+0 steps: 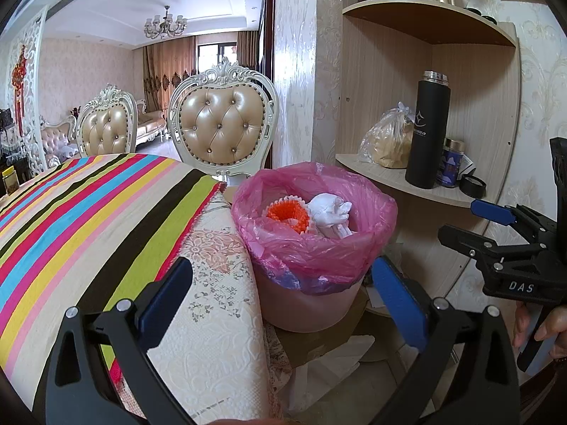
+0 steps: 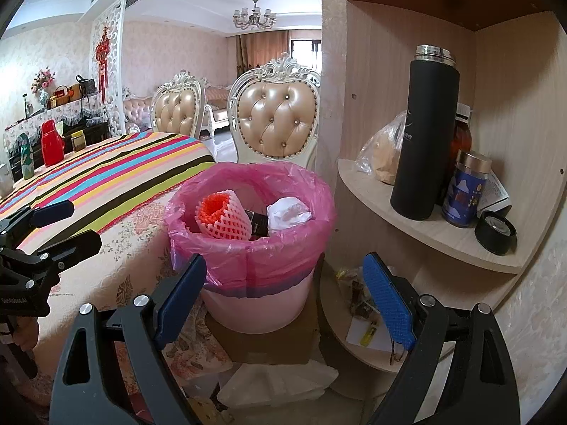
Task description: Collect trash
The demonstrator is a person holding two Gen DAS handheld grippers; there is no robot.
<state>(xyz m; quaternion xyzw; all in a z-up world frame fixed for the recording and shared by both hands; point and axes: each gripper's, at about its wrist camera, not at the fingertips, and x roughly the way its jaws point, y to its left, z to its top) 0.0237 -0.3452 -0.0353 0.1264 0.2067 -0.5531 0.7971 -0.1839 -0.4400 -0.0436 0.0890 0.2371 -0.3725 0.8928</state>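
Both tools spread wide and empty: left gripper (image 1: 281, 297) and right gripper (image 2: 285, 295), each pointing down toward the pink bin (image 2: 255, 304) with nothing between the blue pads. Lined with a pink bag (image 2: 248, 248), standing on flat cardboard (image 2: 269, 343) between the striped table (image 2: 117, 173) and the wooden corner shelf (image 2: 425, 237). Already inside: an orange-and-white foam net sleeve (image 2: 221, 221), a dark packet (image 2: 258, 225) and crumpled white paper (image 2: 287, 214); on the shelf beside it, upright, a black flask (image 2: 421, 134) and a blue jar (image 2: 464, 191).
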